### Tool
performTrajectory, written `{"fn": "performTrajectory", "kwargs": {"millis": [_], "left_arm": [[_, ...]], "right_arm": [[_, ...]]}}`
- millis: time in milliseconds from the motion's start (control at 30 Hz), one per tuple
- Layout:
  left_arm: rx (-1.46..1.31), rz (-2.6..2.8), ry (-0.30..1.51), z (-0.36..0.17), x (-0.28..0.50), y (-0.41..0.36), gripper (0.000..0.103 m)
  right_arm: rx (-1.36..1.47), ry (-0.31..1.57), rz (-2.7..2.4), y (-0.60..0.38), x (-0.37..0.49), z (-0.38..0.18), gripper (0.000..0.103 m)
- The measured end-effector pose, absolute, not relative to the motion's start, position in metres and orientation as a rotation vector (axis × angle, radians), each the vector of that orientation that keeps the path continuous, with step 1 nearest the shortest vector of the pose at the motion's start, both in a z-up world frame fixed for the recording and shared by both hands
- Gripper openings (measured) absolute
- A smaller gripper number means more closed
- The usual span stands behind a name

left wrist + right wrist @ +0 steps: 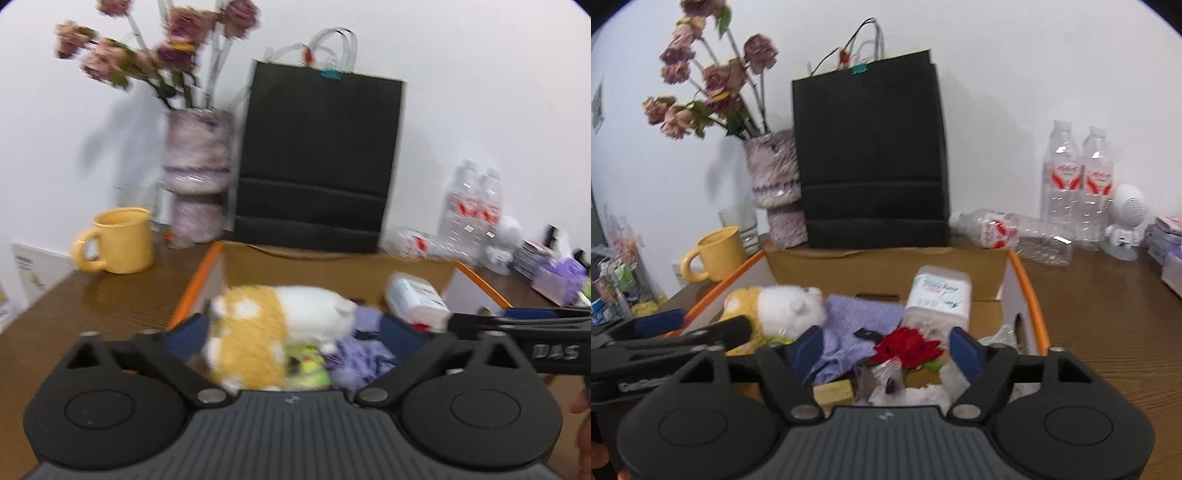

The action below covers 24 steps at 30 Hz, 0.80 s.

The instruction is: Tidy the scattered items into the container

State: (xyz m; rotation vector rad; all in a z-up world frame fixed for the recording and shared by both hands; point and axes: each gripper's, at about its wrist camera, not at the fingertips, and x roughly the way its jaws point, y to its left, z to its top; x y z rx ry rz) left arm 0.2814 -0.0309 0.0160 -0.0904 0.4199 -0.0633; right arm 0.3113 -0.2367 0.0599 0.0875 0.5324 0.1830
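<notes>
Right wrist view: both hand-held grippers, left point(291, 332) and right point(886, 349), released over box point(1030, 295); plush point(783, 310) soft, light, best pinched mid-body

The cardboard box point(886, 258) is open from above; behind it the black bag point(871, 155) blocks, right of it the worktop point(1108, 332) lies bare.

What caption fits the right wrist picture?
Open right claw above an orange-edged cardboard box holding a red fabric flower.
</notes>
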Motion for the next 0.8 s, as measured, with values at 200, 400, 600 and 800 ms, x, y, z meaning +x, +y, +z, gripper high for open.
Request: {"fn": "performTrajectory", "kwargs": {"millis": [200,400,600,800], "left_arm": [[-0.093,-0.065,0.463,0.019,0.282,-0.035,0.103],[-0.119,-0.065,0.486,0.025,0.274,-0.036,0.103],[-0.14,-0.054,0.487,0.037,0.25,-0.034,0.103],[-0.155,-0.052,0.479,0.06,0.218,-0.029,0.103]], "right_arm": [[0.107,0.568,0.187,-0.24,0.31,0.07,0.097],[0.13,0.592,0.173,-0.239,0.3,0.079,0.103],[0.166,0.61,0.164,-0.239,0.282,0.093,0.103],[0.177,0.588,0.122,-0.235,0.249,0.112,0.103]]}}
